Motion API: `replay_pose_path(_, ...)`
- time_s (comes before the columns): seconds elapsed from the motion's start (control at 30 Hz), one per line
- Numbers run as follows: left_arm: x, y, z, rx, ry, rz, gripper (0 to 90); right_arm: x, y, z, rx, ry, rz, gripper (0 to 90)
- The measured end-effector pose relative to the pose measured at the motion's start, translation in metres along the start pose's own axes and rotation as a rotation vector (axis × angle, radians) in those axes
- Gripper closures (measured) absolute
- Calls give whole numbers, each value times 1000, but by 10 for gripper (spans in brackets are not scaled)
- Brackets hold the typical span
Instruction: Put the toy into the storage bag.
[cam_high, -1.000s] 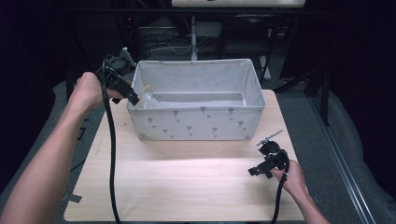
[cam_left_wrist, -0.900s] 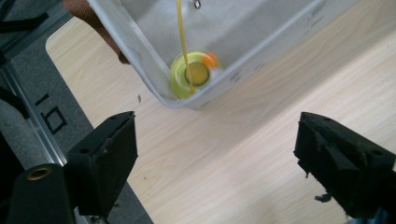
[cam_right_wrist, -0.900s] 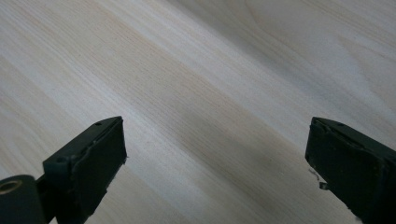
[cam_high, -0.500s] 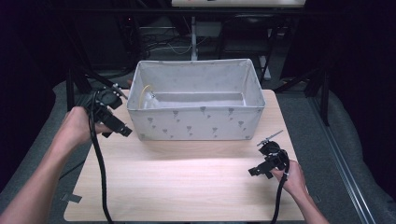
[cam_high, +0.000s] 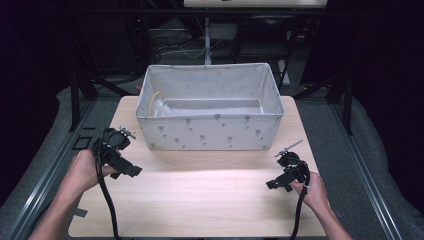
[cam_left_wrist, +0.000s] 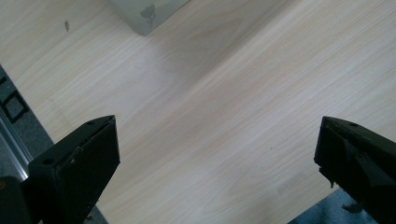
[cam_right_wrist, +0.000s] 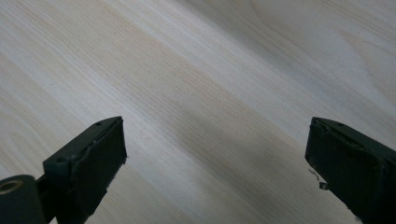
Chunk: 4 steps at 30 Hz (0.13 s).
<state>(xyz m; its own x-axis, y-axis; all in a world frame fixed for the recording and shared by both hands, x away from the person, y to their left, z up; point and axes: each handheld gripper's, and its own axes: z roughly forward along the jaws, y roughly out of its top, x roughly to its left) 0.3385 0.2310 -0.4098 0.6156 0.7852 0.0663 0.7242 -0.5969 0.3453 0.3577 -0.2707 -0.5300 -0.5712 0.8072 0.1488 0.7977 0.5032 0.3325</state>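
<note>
A grey fabric bin (cam_high: 208, 131) with small printed marks stands at the back middle of the wooden table (cam_high: 200, 190). Inside it, at its left end, lies a pale object with a yellowish loop (cam_high: 159, 103). My left gripper (cam_high: 125, 167) hovers over the table's left part, in front of the bin's left corner (cam_left_wrist: 148, 13), jaws wide open over bare wood. My right gripper (cam_high: 275, 184) sits low at the table's right front, also open, with nothing but wood grain between its fingers (cam_right_wrist: 93, 158).
Grey floor and metal rails (cam_high: 45, 180) flank the table on both sides. Black cables (cam_high: 107, 200) trail from each gripper toward the front edge. Dark stands and wires crowd the space behind the bin.
My left gripper has drawn back from the bin's left rim and come down toward the front left of the table. The right gripper has stayed put.
</note>
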Motion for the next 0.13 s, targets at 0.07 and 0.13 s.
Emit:
replay_pose_path(0.07, -3, -7, 9, 0, -9, -3, 2, 0, 0, 0, -1, 0, 0, 48)
replay_pose_path(0.13, -7, -14, 19, 3, -19, -7, 2, 1, -1, 0, -15, 17, 22, 48)
